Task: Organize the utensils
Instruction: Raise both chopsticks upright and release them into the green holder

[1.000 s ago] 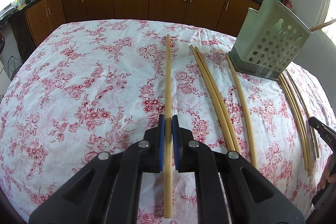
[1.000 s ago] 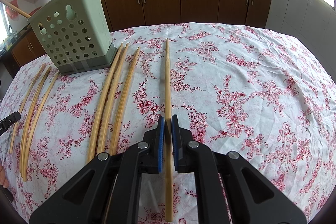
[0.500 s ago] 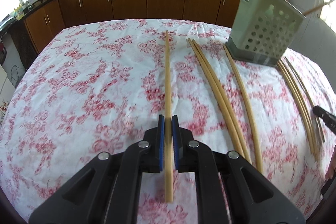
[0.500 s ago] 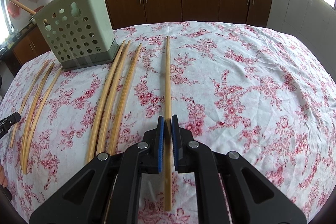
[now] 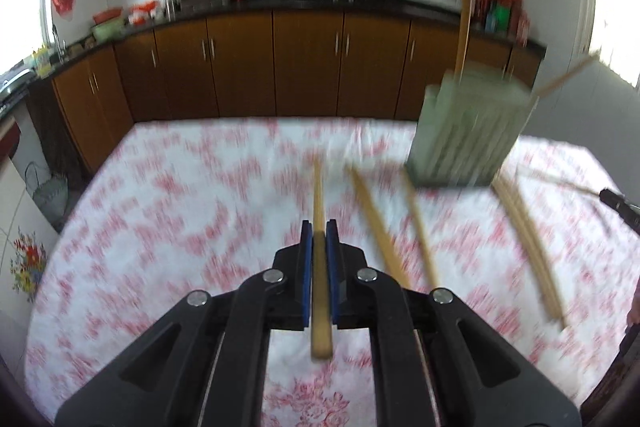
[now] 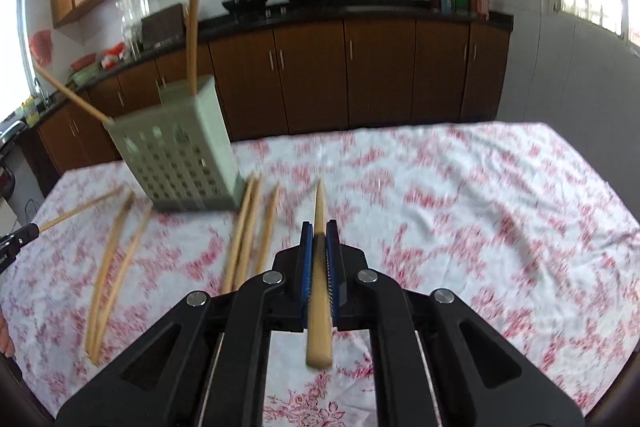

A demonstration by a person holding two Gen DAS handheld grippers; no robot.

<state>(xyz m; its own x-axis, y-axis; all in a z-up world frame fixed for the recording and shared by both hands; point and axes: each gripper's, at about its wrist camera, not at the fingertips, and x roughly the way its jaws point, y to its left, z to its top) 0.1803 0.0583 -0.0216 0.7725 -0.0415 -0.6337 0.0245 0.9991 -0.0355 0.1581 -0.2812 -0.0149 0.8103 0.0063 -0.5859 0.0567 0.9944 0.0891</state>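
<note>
My left gripper (image 5: 319, 229) is shut on a long wooden chopstick (image 5: 319, 195) and holds it lifted above the floral tablecloth (image 5: 180, 227). My right gripper (image 6: 319, 229) is shut on another wooden chopstick (image 6: 319, 203), also lifted off the cloth. The pale green perforated utensil holder (image 5: 468, 135) stands at the far right in the left wrist view and at the far left in the right wrist view (image 6: 176, 159), with two chopsticks sticking out of it. Several loose chopsticks (image 5: 384, 227) lie on the cloth beside it, and they also show in the right wrist view (image 6: 248, 227).
Brown kitchen cabinets (image 5: 280, 67) and a dark counter with pots run behind the table. More chopsticks (image 6: 112, 267) lie left of the holder in the right wrist view. The other gripper's tip (image 5: 618, 205) shows at the right edge of the left wrist view.
Both grippers have risen and tilted up with their chopsticks, lifting them off the cloth. The view now takes in the cabinets and wall, with motion blur.
</note>
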